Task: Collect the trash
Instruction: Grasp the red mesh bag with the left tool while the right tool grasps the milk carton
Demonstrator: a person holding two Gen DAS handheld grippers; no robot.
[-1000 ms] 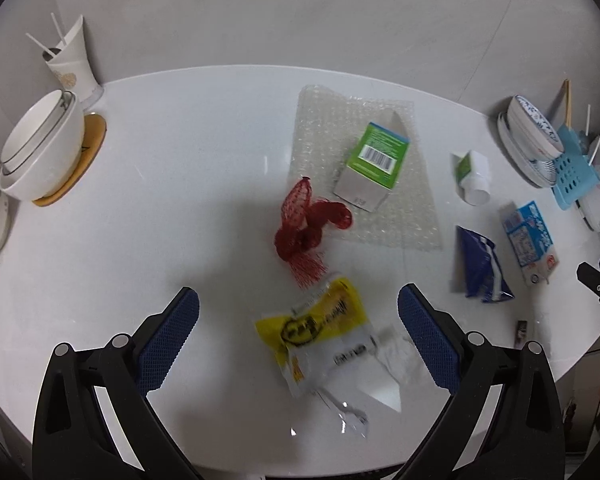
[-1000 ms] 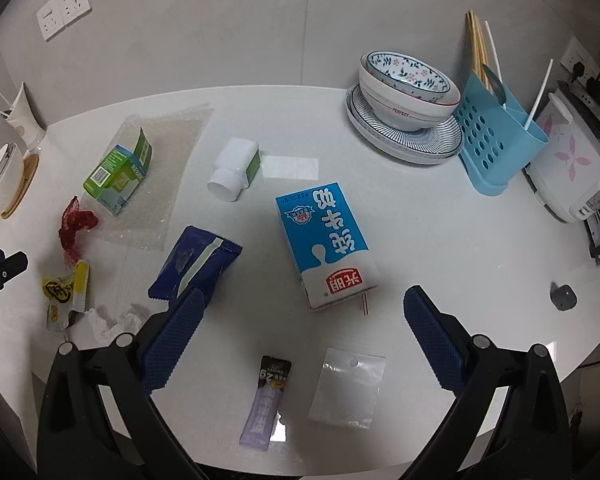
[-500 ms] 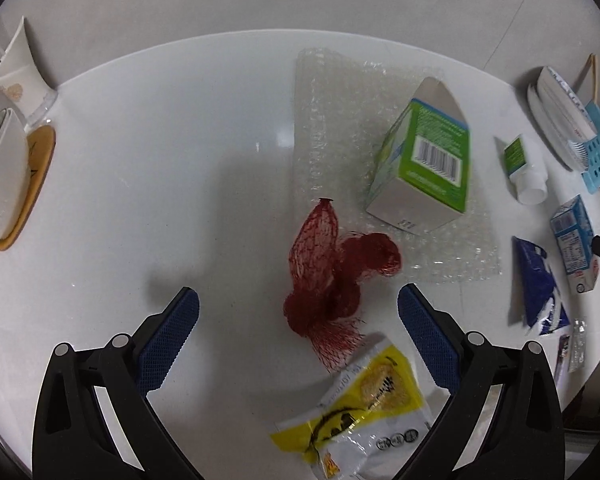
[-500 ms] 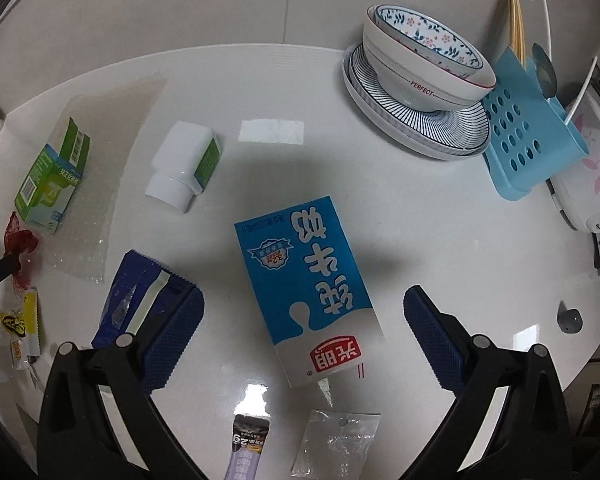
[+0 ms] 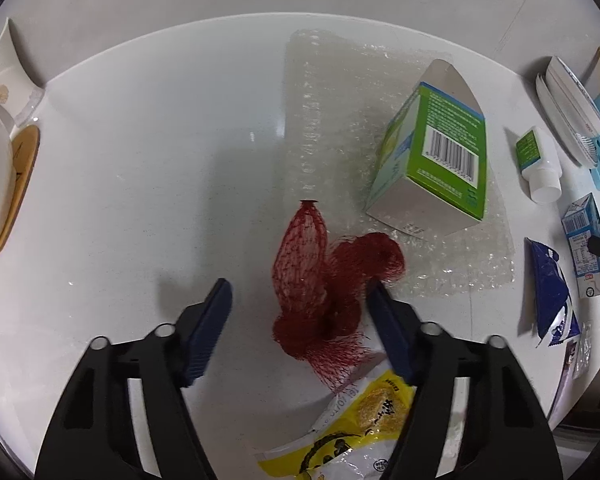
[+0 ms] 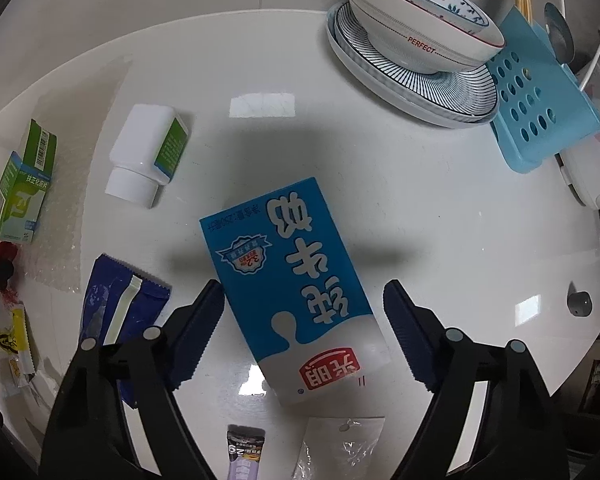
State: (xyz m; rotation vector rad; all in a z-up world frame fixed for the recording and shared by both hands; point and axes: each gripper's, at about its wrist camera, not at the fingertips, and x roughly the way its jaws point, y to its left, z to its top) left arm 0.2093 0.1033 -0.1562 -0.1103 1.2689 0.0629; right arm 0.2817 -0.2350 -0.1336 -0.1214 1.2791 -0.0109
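Note:
A red mesh net point(image 5: 320, 280) lies crumpled on the white table point(image 5: 140, 160), partly over a yellow snack wrapper point(image 5: 360, 416). My left gripper point(image 5: 298, 286) points down over the net with its jaws closing. The net is between them; the right pad brushes its edge and the left pad stands clear. A blue milk carton point(image 6: 292, 280) lies flat under my right gripper point(image 6: 302, 288). Those jaws are closing too, with the carton between them and a gap still showing on the right side.
A green box point(image 5: 440, 160) sits on bubble wrap point(image 5: 332, 100). A white bottle point(image 6: 148, 148), blue wrapper point(image 6: 116, 300), sachet point(image 6: 244, 452) and clear bag point(image 6: 340, 440) lie around the carton. Stacked bowls point(image 6: 412, 28) and a blue cutlery holder point(image 6: 540, 112) stand at the back right.
Both grippers sank toward the table. The left one shifted from above the yellow wrapper to over the net, the right one onto the carton. Both pairs of jaws have narrowed.

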